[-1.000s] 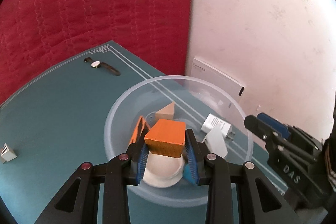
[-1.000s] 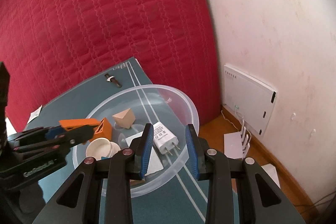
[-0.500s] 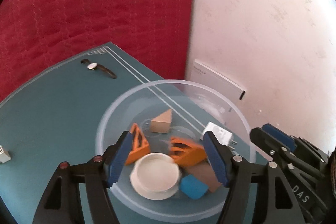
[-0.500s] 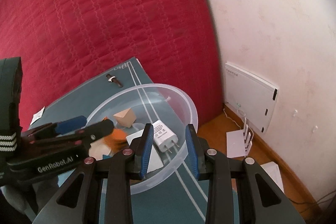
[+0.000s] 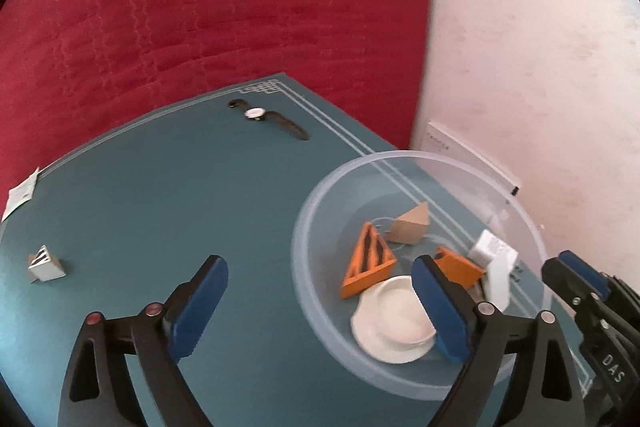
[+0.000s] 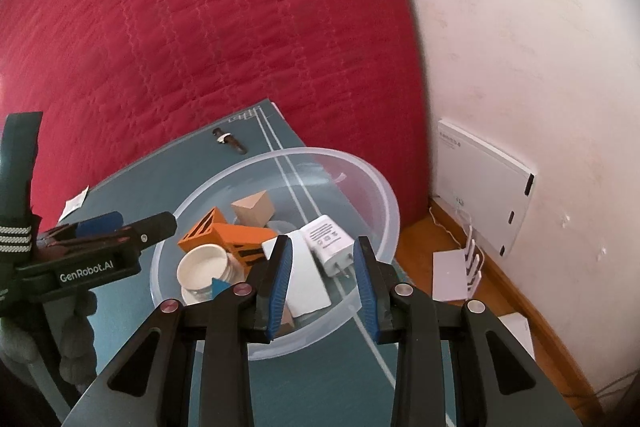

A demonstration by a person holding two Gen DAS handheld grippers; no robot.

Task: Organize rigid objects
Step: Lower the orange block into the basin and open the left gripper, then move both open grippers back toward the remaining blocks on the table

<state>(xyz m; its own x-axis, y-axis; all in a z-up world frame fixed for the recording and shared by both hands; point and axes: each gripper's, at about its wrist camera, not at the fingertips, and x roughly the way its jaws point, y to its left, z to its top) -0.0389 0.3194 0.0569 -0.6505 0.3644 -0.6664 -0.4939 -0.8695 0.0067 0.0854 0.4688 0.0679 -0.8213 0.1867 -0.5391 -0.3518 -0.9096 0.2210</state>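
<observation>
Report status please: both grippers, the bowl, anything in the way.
Left gripper empty, jaws opening. Right gripper shut, empty. Bowl holds blocks; small striped block and watch outside it. Nothing blocking.

Black left gripper [image 5: 320, 307] with blue pads, red rivets, white "GenRobot.AI" lettering.

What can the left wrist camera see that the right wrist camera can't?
Only the left wrist view shows the small white striped block sitting alone on the teal mat.

Only the right wrist view shows the wooden floor and the white router on it.

Both show the clear bowl holding orange blocks, the white charger and the white lid, plus the wristwatch.
</observation>
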